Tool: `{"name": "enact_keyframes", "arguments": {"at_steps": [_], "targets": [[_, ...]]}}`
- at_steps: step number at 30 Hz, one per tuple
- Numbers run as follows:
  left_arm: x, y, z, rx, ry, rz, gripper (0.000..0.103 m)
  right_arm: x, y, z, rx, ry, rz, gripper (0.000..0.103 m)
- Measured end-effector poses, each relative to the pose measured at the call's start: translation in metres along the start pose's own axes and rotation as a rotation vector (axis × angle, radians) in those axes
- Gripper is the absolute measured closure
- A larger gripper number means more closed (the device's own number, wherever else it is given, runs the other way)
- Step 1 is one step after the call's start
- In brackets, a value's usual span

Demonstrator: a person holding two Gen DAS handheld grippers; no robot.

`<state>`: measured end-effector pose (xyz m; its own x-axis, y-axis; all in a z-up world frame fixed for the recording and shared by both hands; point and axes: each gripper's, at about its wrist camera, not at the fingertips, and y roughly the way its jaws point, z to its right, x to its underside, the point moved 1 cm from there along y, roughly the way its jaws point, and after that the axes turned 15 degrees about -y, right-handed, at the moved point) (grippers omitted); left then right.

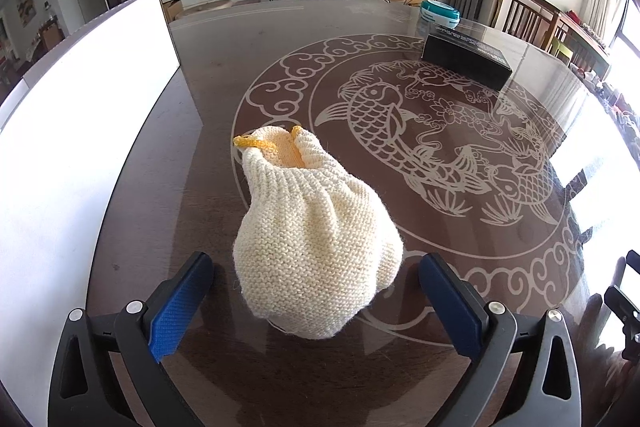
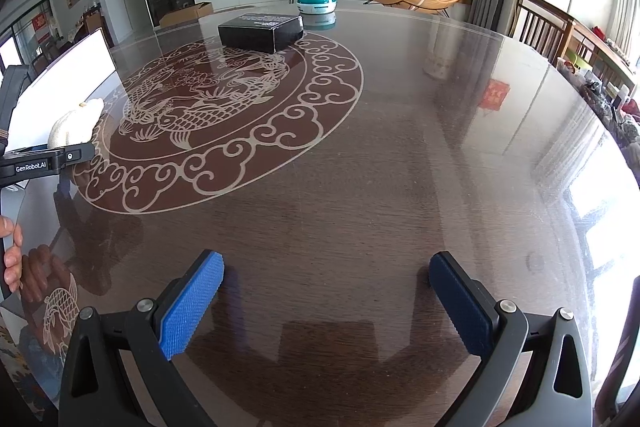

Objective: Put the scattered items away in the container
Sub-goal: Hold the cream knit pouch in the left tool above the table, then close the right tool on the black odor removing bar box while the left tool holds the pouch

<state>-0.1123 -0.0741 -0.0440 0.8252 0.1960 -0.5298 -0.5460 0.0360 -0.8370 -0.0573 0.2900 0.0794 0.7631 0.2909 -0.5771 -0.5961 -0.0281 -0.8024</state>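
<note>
On the dark glass-topped table (image 1: pixel 400 307), just ahead of the left gripper (image 1: pixel 316 287), a cream knitted pouch (image 1: pixel 316 227) lies on its side with its yellow-trimmed mouth turned away from the camera; the blue pads (image 1: pixel 180 307) stand wide on either side of its near end, and neither one presses on it — the pouch rests free on the glass. Beside it to the left rises a white wall (image 1: pixel 80 131), which may belong to the container, though no rim or inside shows. Farther back on the fish pattern sits a black box (image 1: pixel 466 61), and past it a teal and white round thing (image 1: pixel 440 13). The right gripper (image 2: pixel 326 299) hovers over bare table with its fingers spread wide and nothing between them; in its view the pouch shows small at the far left.
</note>
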Motion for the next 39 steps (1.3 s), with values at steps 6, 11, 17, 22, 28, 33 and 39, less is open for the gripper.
{"name": "enact_keyframes", "arguments": {"at_steps": [6, 11, 17, 22, 28, 33, 39], "targets": [[0.001, -0.001, 0.000, 0.001, -0.002, 0.006, 0.000, -0.001, 0.001, -0.001, 0.007, -0.005, -0.006, 0.000], [0.001, 0.000, 0.000, 0.001, -0.002, 0.005, 0.000, -0.001, 0.002, -0.001, 0.008, -0.006, -0.006, 0.000], [0.001, -0.001, 0.000, 0.001, -0.003, 0.006, 0.000, -0.001, 0.002, -0.001, 0.008, -0.006, -0.007, 0.000], [0.000, -0.002, 0.000, 0.000, -0.005, 0.008, 0.000, -0.008, 0.007, -0.001, -0.026, -0.043, -0.022, 0.000], [0.000, -0.001, 0.001, -0.001, -0.006, 0.009, 0.000, -0.056, 0.046, 0.016, -0.131, -0.192, -0.008, 0.000], [0.000, -0.001, 0.001, -0.001, -0.007, 0.010, 0.000, -0.108, 0.087, 0.029, -0.168, -0.253, 0.026, 0.000], [0.000, -0.001, 0.001, 0.000, -0.007, 0.009, 0.000, -0.170, 0.132, 0.018, -0.229, -0.339, 0.042, 0.000]]}}
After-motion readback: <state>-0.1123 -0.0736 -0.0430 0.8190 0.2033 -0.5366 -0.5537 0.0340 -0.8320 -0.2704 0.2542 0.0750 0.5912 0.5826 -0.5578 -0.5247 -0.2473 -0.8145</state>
